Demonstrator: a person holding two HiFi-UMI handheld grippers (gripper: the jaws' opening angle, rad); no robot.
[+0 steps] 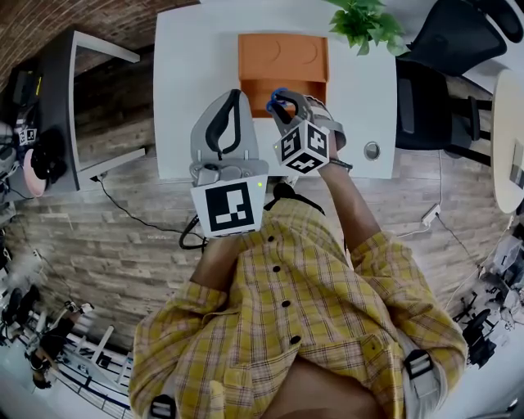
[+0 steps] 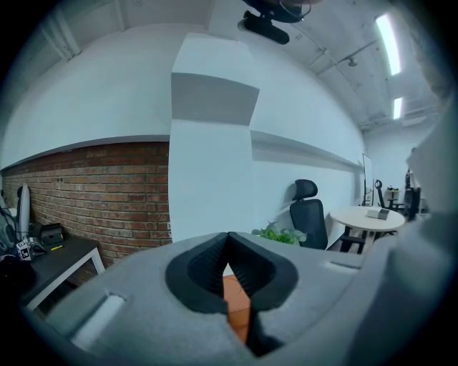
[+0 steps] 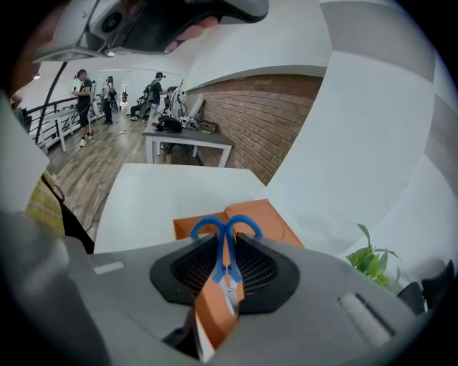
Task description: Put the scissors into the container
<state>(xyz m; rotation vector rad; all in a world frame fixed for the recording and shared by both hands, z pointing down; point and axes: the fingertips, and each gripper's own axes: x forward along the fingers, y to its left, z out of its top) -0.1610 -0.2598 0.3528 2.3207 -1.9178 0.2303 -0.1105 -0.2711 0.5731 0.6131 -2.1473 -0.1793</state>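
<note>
Two grey claws with ribbed black pads. Right claw (image 3: 227, 250) clamps the blue plastic-handled scissors (image 3: 223, 227), rounded loops poking forward, above the near edge of a shallow orange rectangular container (image 3: 266, 214) on a smooth white table (image 1: 184, 90). Left claw (image 2: 227, 246) closed, empty.

Table top (image 1: 184, 82) open L & R of orange container (image 1: 282, 65); only a small round fitting (image 1: 372, 150) near R edge. Container's far part open from above. Right gripper (image 1: 282, 105) w/ scissors (image 1: 277, 96) hangs over its near edge. Left gripper (image 1: 236, 96) just L of it, jaws together, crowds that side. Plant (image 1: 364, 20) at far R corner, office chair (image 1: 446, 49) beyond R edge.
</note>
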